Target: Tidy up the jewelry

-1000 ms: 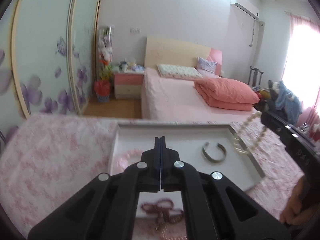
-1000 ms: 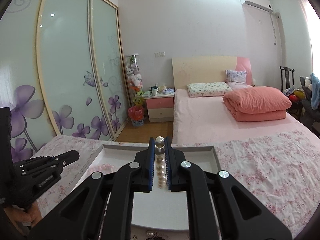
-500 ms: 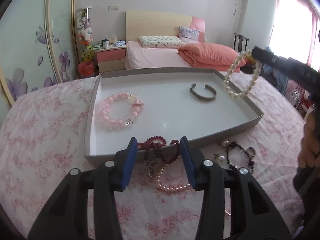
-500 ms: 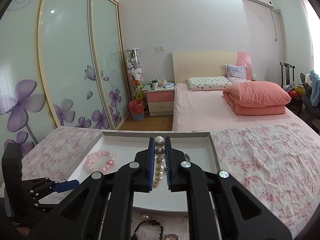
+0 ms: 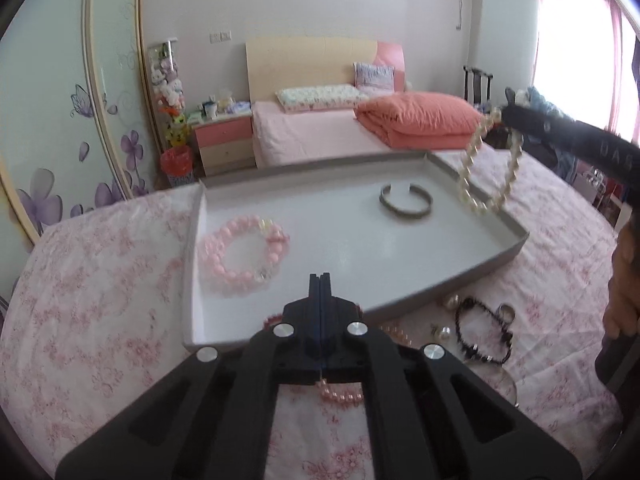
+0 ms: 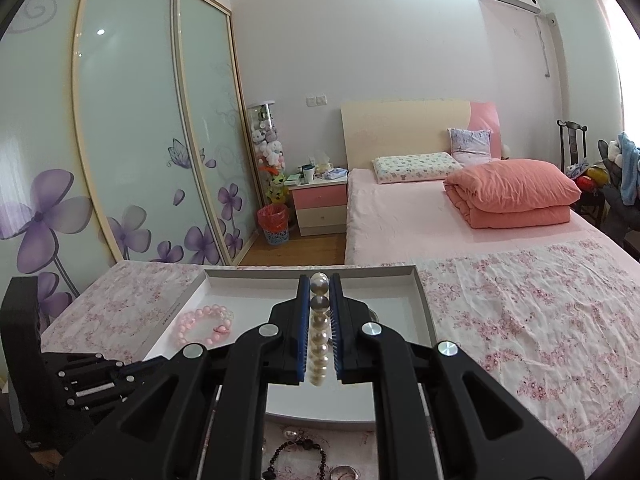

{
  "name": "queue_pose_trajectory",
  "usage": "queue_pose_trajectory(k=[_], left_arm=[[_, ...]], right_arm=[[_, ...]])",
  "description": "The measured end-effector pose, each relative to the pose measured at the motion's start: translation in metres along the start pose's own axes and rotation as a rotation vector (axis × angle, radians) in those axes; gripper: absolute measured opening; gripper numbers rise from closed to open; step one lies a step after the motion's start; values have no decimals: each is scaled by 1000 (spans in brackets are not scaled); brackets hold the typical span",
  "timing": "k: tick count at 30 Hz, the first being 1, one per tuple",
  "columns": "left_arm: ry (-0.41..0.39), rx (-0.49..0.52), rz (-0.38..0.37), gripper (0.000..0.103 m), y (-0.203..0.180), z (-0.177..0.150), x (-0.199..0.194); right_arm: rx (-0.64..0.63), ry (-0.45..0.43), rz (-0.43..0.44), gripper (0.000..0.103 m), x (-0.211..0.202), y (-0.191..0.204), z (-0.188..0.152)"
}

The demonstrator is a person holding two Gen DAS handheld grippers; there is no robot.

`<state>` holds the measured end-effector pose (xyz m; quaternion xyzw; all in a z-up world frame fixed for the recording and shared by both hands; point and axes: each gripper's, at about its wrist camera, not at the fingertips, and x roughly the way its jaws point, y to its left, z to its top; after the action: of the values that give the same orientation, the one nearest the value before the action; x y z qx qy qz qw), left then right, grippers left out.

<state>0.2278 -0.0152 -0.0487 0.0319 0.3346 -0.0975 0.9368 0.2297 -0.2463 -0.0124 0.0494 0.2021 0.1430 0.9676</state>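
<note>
Left tongs [image 5: 320,280] have just closed empty; pearl bracelet [image 6: 319,332] clamped between right tongs [image 6: 319,280].

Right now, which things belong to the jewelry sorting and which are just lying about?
Job:
white tray
pearl bracelet in right gripper
pink bead bracelet
metal cuff
black bead bracelet
left gripper

Lying about:
orange quilt
nightstand
red bin
</note>
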Motion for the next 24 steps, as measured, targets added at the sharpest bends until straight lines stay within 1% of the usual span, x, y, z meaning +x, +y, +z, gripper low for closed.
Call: queue_pose_trajectory(k=[2,5,6,8,10,12,13,14,16,19,21,22,24], left_arm=[[-22,-15,-2,1,4,4,-6],[-39,-36,-31,1,9,8,-17],[-38,-29,-39,1,9,8,-19],[-15,-20,-74,2,7,0,-23],[24,-40,-87,4,8,-13,-22],[66,-60,-93,20,9,-27,-18],[84,-71,-88,37,7,-32,-14],[96,-76,-86,40,7,-36,-12],[123,-76,-78,40,3,-40,-4],[126,-78,-70,40,0,-36,4],[143,-104,-57,39,3,-34,11],[157,-132,-54,37,6,-34,16],[182,-170,-47,28,11,-35,23]], right_arm=[[1,-9,3,11,-2,1,1],[-1,-22,1,11,-6,1,3],[0,-23,2,11,-7,1,3],[-1,-21,4,11,-8,1,2],[-1,-18,9,11,-10,2,1],[-3,-16,12,11,-11,2,-1],[-3,-14,15,11,-12,2,-1],[-3,-14,15,11,-13,2,-2],[-4,-14,14,11,-15,1,-3],[4,-17,10,11,-19,-2,-4],[8,-20,5,11,-22,-5,-5],[9,-20,4,11,-23,-6,-5],[11,-24,1,11,-25,-8,-5]])
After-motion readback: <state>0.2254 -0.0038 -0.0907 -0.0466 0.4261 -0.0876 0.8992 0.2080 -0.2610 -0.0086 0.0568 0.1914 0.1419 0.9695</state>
